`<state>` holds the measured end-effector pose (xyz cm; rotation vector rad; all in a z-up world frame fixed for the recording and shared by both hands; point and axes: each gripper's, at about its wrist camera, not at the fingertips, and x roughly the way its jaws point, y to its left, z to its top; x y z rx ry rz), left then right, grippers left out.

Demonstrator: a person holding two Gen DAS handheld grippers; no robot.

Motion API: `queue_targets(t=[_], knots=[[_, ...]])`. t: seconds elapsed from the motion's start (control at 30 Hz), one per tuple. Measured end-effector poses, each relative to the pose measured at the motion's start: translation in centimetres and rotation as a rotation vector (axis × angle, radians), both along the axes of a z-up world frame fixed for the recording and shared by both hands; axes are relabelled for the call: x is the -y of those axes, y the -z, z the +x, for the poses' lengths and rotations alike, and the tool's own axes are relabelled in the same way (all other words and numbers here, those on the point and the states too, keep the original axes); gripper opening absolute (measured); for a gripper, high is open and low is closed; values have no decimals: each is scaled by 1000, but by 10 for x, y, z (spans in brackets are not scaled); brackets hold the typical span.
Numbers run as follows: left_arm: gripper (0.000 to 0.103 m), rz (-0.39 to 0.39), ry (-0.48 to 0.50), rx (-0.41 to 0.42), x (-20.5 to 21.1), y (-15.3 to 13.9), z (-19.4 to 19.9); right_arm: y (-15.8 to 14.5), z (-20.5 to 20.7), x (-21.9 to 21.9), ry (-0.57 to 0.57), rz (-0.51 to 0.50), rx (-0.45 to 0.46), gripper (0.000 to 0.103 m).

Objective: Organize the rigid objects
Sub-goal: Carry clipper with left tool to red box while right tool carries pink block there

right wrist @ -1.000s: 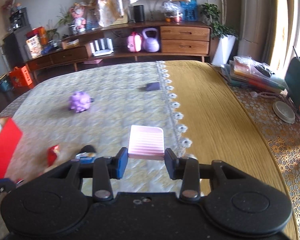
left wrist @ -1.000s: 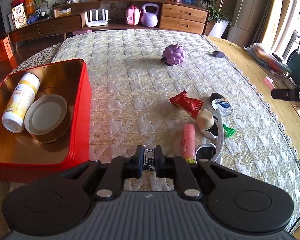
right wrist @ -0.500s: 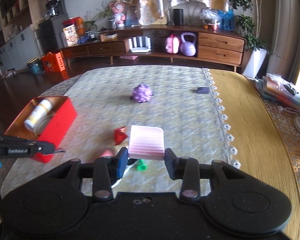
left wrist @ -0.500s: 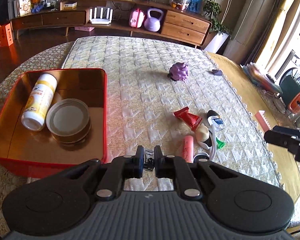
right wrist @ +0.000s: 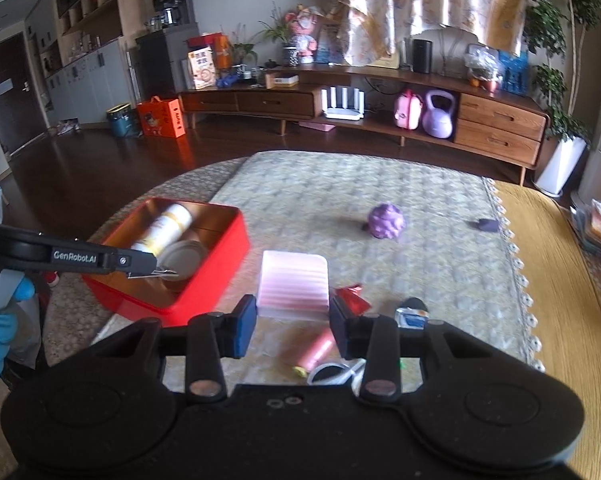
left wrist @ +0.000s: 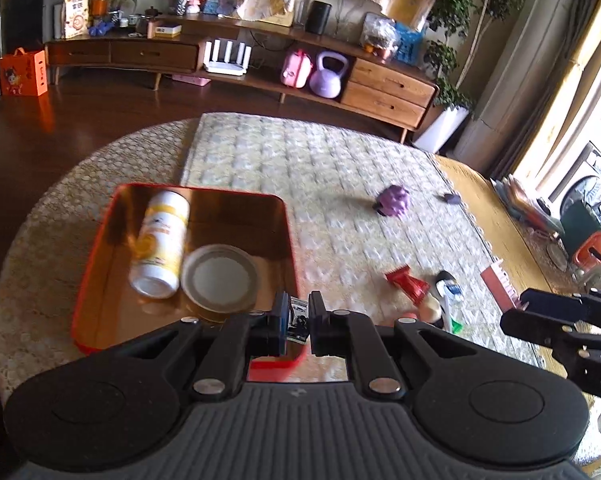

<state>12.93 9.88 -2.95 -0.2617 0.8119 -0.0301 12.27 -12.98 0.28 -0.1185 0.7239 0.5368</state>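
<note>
My left gripper [left wrist: 297, 312] is shut on a small silvery metal item [left wrist: 297, 322] that looks like a nail clipper. It hangs above the near right corner of the red tin box [left wrist: 100, 280], where a white and yellow bottle [left wrist: 160, 248] lies beside a round tin [left wrist: 219, 278]. My right gripper [right wrist: 293, 316] is shut on a pink ribbed block [right wrist: 293, 284], held above the quilted cloth just right of the red tin box [right wrist: 220, 264]. The right wrist view shows the left gripper [right wrist: 152, 266] over the box from the side.
On the cloth lie a purple toy [right wrist: 386, 220], a red wrapper [left wrist: 406, 284], a pink tube [right wrist: 316, 350], a dark bottle with a blue label [left wrist: 446, 286] and a small dark object [right wrist: 486, 224]. A blue-gloved hand [right wrist: 0, 320] is at the left. Bare yellow tabletop lies to the right.
Both grippers have risen and swung left toward the red tin box, each still gripping its item. The box now sits mid-view for the left gripper and has come into the right view.
</note>
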Motion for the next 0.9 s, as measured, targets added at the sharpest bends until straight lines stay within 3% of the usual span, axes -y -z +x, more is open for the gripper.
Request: queue_targets(t=[0.2, 0.5, 0.9], knots=[[10, 18, -59, 9, -37, -3, 1, -5, 3, -39, -47, -10, 11, 39], [10, 45, -123, -34, -79, 22, 7, 10, 19, -94, -95, -38, -14, 39], [10, 113, -95, -84, -86, 56, 25, 44, 71, -164, -130, -119, -28, 39]])
